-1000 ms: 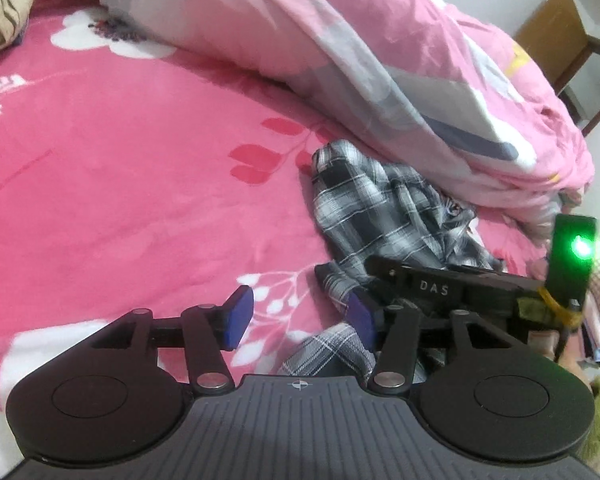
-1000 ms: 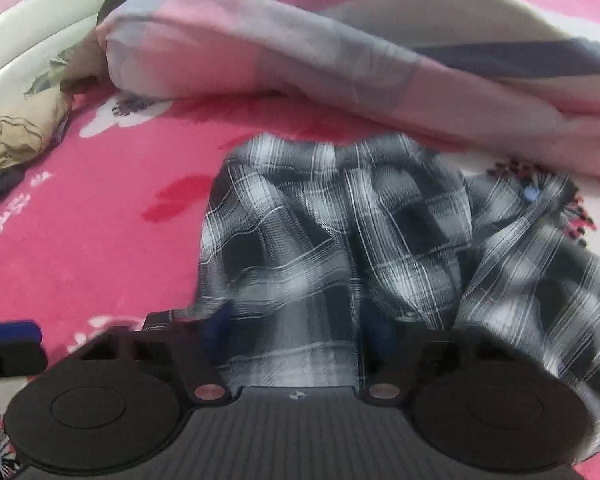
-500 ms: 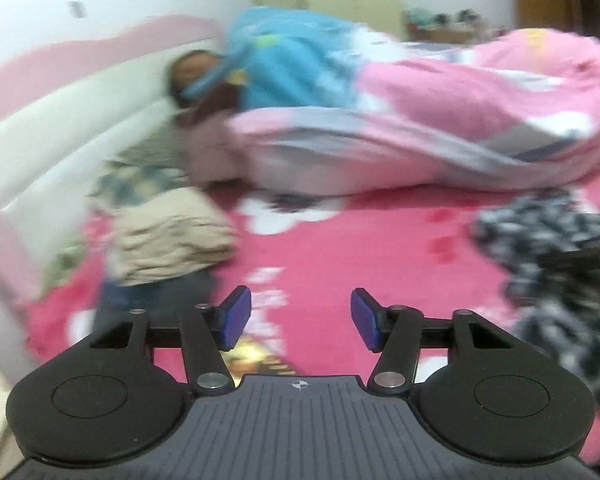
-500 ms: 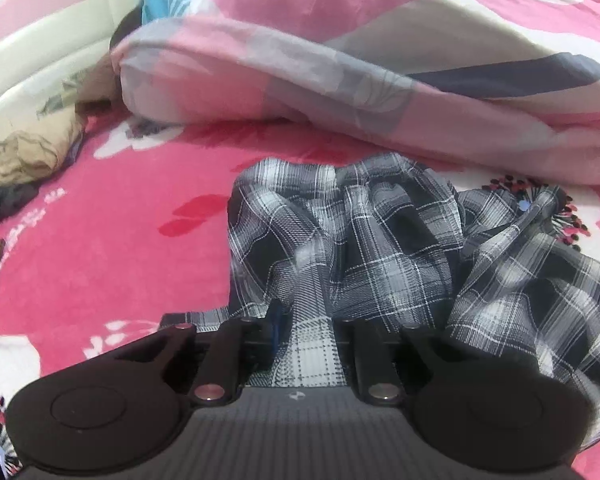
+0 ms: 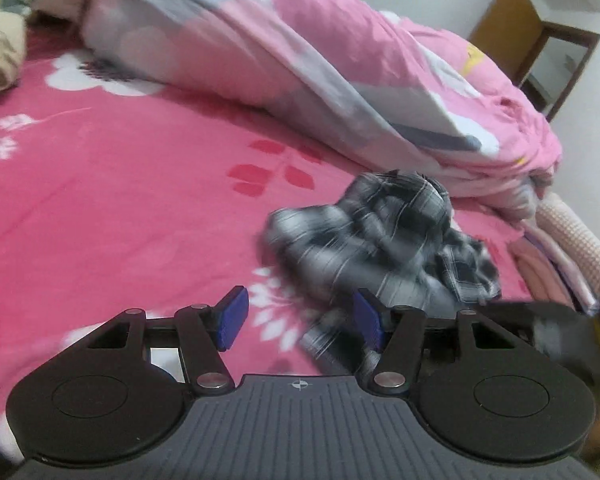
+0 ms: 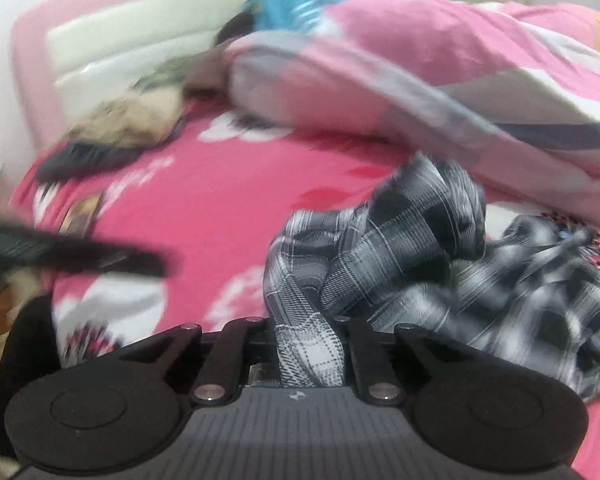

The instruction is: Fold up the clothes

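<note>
Right wrist view: right hand-held gripper (image 6: 310,346) pinches the crumpled plaid shirt (image 6: 400,256) (black-and-white); left hand-held gripper (image 5: 298,318) spread.

Pink floral bedsheet (image 5: 112,184), rumpled pink quilt (image 5: 340,60); white padded headboard (image 6: 112,40), wooden door (image 5: 500,36)

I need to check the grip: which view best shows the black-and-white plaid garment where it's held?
The right wrist view: the black-and-white plaid garment is pinched in the right gripper. The left wrist view shows it blurred, bunched on the pink floral bedsheet.

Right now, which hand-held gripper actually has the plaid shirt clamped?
The right hand-held gripper: its fingers are shut on a fold of the plaid shirt. The left hand-held gripper stands open, holding nothing.
</note>
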Tool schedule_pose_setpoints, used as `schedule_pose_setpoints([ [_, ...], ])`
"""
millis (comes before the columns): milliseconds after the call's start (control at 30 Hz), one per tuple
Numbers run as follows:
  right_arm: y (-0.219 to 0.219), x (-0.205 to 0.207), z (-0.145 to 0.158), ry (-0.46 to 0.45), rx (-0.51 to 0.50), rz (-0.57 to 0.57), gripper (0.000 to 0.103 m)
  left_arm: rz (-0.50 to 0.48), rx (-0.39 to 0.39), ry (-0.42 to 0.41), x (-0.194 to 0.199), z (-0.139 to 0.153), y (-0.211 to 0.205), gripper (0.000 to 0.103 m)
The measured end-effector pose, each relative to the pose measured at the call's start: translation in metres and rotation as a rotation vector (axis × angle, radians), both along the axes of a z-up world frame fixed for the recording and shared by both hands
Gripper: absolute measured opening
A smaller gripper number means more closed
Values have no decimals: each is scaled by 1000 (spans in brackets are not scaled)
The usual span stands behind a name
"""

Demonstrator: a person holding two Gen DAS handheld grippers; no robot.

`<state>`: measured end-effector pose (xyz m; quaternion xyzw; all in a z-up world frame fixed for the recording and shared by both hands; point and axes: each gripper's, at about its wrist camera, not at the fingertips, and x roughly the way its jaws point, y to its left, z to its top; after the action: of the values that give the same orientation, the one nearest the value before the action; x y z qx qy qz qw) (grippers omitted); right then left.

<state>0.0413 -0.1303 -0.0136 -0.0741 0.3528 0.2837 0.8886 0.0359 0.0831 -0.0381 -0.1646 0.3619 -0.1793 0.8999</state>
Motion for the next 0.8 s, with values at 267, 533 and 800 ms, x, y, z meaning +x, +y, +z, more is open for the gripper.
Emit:
schedule_pose_setpoints([
  [267,16,-56,-2,-62,-189,210,35,-61,91,-13,12,-29,-27,63],
  [533,-33,-6,51,-28,11,177,46,-99,77,-39,13,-42,-22,65],
  [800,-40,56,37,21,110,9,47,-120,83,-50,8,-44,-16,65],
])
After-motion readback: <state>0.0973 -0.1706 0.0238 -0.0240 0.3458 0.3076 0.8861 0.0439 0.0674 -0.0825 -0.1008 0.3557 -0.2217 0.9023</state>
